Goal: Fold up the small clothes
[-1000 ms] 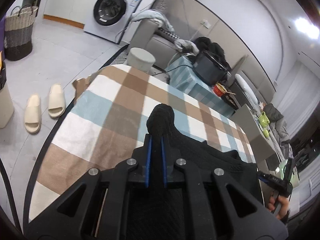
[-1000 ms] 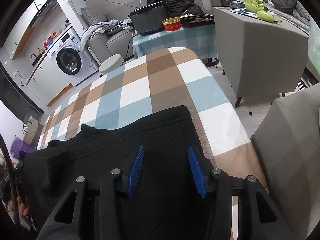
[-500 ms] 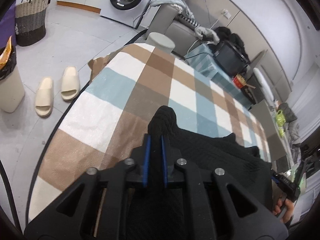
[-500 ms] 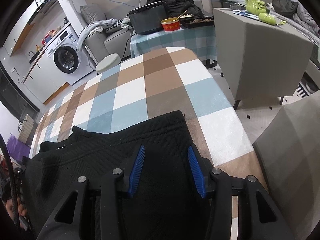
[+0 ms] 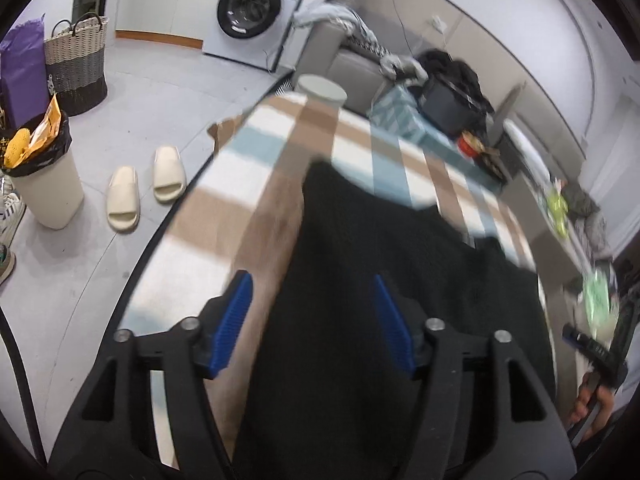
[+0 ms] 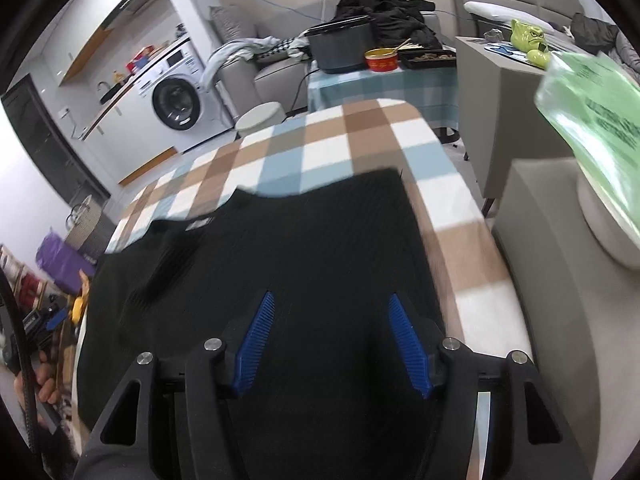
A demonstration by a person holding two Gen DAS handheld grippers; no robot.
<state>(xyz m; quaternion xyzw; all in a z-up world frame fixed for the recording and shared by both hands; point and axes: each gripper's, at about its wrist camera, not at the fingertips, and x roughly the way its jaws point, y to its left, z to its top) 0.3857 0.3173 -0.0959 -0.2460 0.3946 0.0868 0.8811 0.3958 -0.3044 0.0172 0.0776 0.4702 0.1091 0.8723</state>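
Note:
A black knit garment (image 5: 392, 256) (image 6: 304, 248) lies spread flat on the checked blanket (image 5: 256, 168) (image 6: 344, 148) that covers the table. My left gripper (image 5: 310, 296) hovers over the garment's left edge; its jaws are opening and nothing is pinched between the blue pads. My right gripper (image 6: 332, 320) hangs above the garment's right part, its jaws opening too, with only flat cloth lying beneath them. The other gripper and a hand (image 5: 592, 396) show at the left wrist view's right edge.
On the floor to the left are cream slippers (image 5: 144, 188), a bin (image 5: 44, 176) and a woven basket (image 5: 76, 64). A washing machine (image 5: 256, 12) stands behind. A small table with a black pot (image 6: 340, 46) and a red bowl (image 6: 382, 59) lies beyond the blanket. A grey cabinet (image 6: 500, 92) stands at the right.
My left gripper has let go of the bunched black cloth and its jaws have spread wide. The right jaws have widened too. Both grippers have pulled back, and the garment now lies flat.

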